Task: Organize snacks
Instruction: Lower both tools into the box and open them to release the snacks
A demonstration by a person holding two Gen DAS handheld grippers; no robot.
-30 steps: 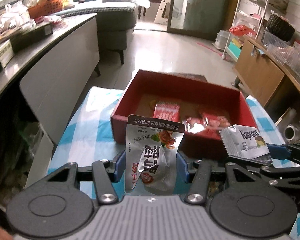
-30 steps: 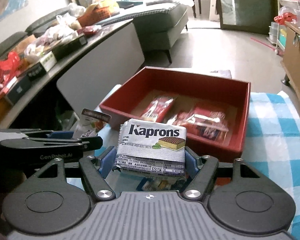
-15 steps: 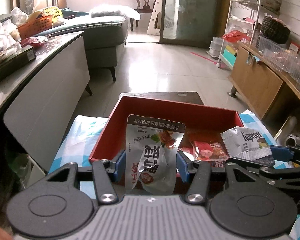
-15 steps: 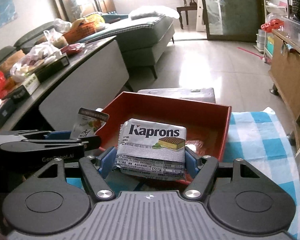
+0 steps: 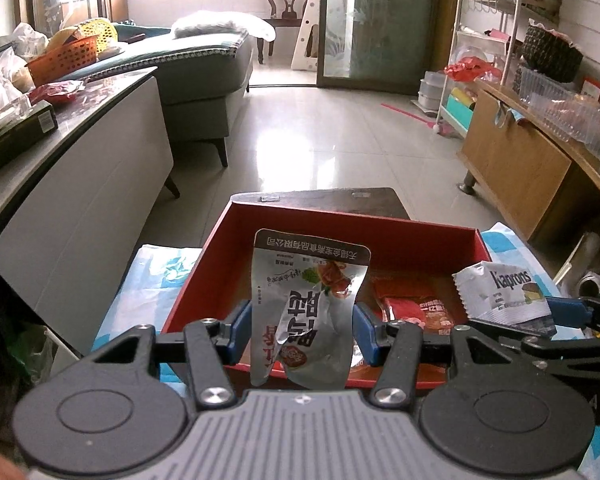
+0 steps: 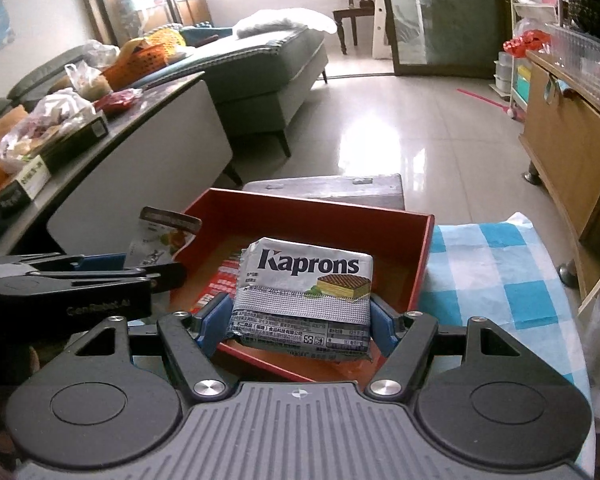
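My left gripper point(image 5: 303, 330) clamps a crinkly foil pouch point(image 5: 308, 304). My right gripper point(image 6: 296, 326) clamps a blocky Kaprons wafer pack point(image 6: 304, 300) above the red cardboard box point(image 6: 416, 248).

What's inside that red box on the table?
Inside the red box lie red snack packets. The held silver pouch and Kaprons wafer pack hide much of its floor, so a count isn't possible.

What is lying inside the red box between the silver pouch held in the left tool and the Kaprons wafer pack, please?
A red snack packet lies on the red box floor between the silver pouch and the Kaprons wafer pack, seen in the left wrist view.
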